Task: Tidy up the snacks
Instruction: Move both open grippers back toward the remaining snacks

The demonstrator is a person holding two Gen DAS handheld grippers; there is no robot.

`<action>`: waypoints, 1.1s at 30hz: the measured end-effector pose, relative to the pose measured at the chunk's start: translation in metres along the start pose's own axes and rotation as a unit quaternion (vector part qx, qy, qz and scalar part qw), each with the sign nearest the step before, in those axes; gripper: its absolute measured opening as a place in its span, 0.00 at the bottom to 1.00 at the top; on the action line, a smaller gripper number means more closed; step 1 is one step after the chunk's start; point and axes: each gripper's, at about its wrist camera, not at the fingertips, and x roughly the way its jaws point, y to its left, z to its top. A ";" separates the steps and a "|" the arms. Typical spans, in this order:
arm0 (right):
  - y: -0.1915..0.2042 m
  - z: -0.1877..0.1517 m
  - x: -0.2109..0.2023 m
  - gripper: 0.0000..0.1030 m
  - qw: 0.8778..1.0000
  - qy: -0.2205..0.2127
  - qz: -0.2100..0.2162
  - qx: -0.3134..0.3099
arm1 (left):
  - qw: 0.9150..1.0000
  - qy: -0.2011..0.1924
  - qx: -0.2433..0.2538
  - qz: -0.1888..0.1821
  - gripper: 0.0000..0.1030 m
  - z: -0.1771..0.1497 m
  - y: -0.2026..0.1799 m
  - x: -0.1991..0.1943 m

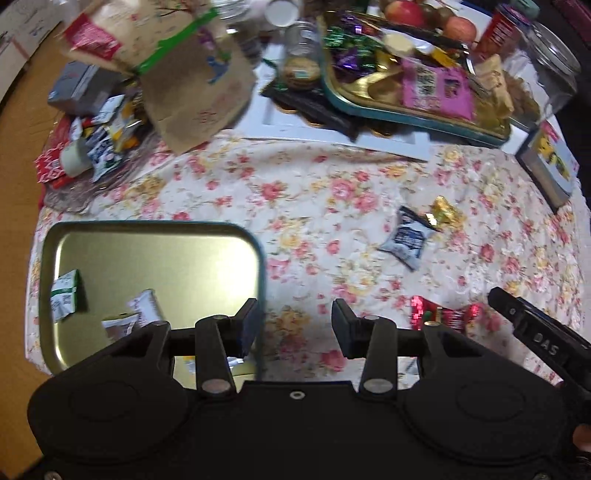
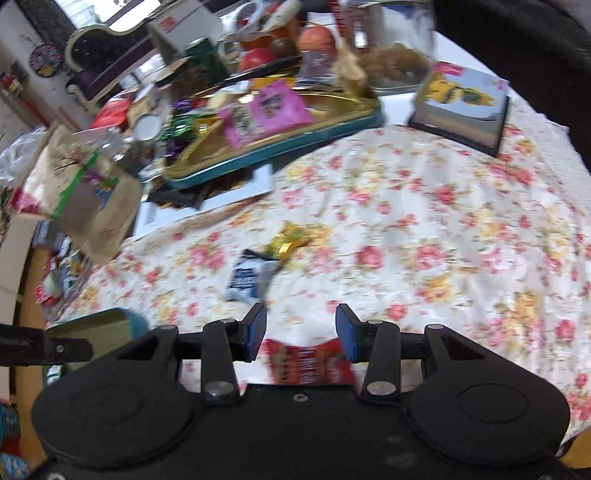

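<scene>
My left gripper (image 1: 297,326) stands open over the flowered cloth (image 1: 332,184), just right of a gold tin tray (image 1: 166,254) with a teal rim. That tray holds a few small packets (image 1: 66,299). A red snack wrapper (image 1: 447,315) lies on the cloth to the right, beside a finger of the other gripper (image 1: 517,317). In the right wrist view my right gripper (image 2: 301,328) is open, and the red wrapper (image 2: 310,360) lies under and between its fingers, not pinched. Farther off lie a blue-white packet (image 2: 247,277) and a gold candy (image 2: 290,240).
At the back, a second teal-rimmed tray (image 1: 369,110) is piled with candies and a pink packet (image 1: 436,86). Around it are glass jars (image 1: 301,55), a brown paper bag (image 1: 195,85), apples (image 1: 404,13), loose packets (image 1: 107,144) at the left and a book (image 2: 465,110) at the right.
</scene>
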 end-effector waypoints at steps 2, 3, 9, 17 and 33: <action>-0.013 0.001 0.003 0.43 1.000 0.003 -0.013 0.010 | 1.000 0.000 0.008 -0.015 0.49 0.002 -0.013 0.001; -0.017 0.001 0.005 0.43 1.000 0.007 -0.017 0.016 | 1.000 0.000 0.013 -0.022 0.49 0.003 -0.020 0.001; -0.029 -0.002 0.014 0.43 0.999 0.030 -0.012 0.033 | 0.999 -0.002 0.029 -0.040 0.49 0.007 -0.056 0.001; -0.025 0.002 0.018 0.43 0.999 0.010 -0.013 0.033 | 0.999 0.008 0.016 -0.050 0.49 0.011 -0.071 0.001; 0.022 0.024 0.061 0.43 0.997 -0.070 -0.024 -0.003 | 0.998 -0.045 -0.016 -0.032 0.47 0.021 -0.054 -0.040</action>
